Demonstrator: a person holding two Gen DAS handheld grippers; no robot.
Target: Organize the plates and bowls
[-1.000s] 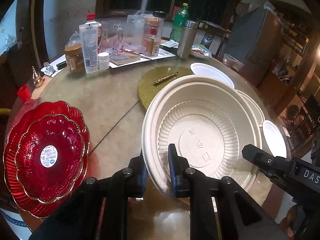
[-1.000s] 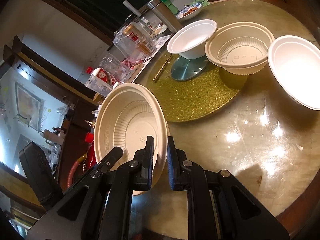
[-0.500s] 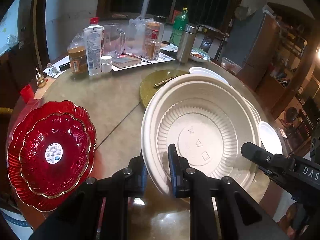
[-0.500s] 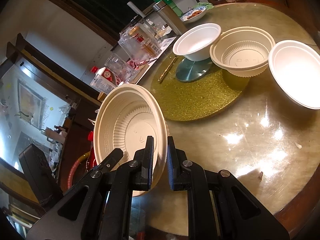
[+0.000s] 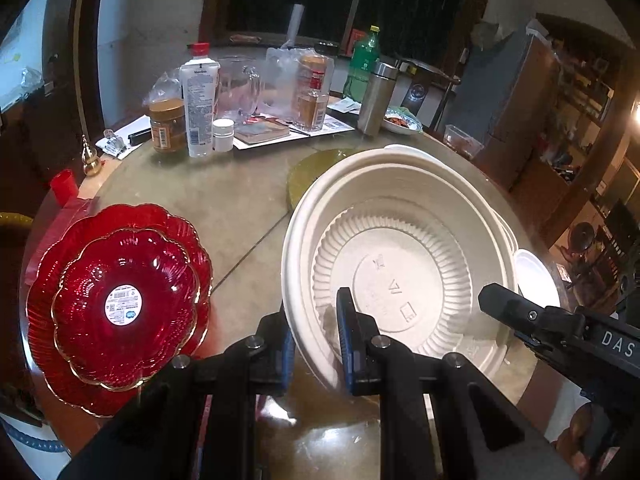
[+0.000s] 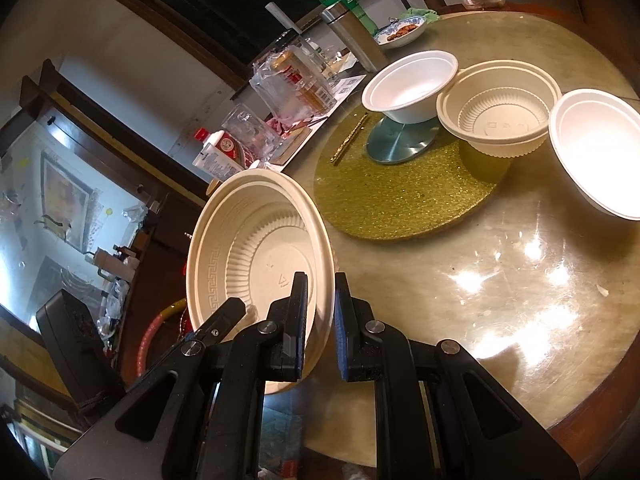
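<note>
A large beige ribbed disposable bowl (image 5: 400, 264) is held above the round table by both grippers. My left gripper (image 5: 314, 328) is shut on its near rim. My right gripper (image 6: 320, 312) is shut on the rim of the same bowl (image 6: 256, 256) from the other side. Two stacked red glass plates (image 5: 120, 304) lie at the table's left edge. In the right wrist view a white bowl (image 6: 412, 84), a beige ribbed bowl (image 6: 500, 112) and another white bowl (image 6: 600, 152) sit on the table, around a gold glitter mat (image 6: 400, 196).
Bottles, jars, a glass jug and a steel flask (image 5: 376, 96) crowd the table's far side. A small dish of food (image 6: 400, 32) stands behind the flask. A silver disc (image 6: 400, 140) and a gold stick (image 6: 348, 136) lie on the mat. The table edge (image 6: 600, 420) is near.
Both grippers have lifted with the beige bowl and drawn back a little; the table objects appear farther away. The grip on the rim is unchanged.
</note>
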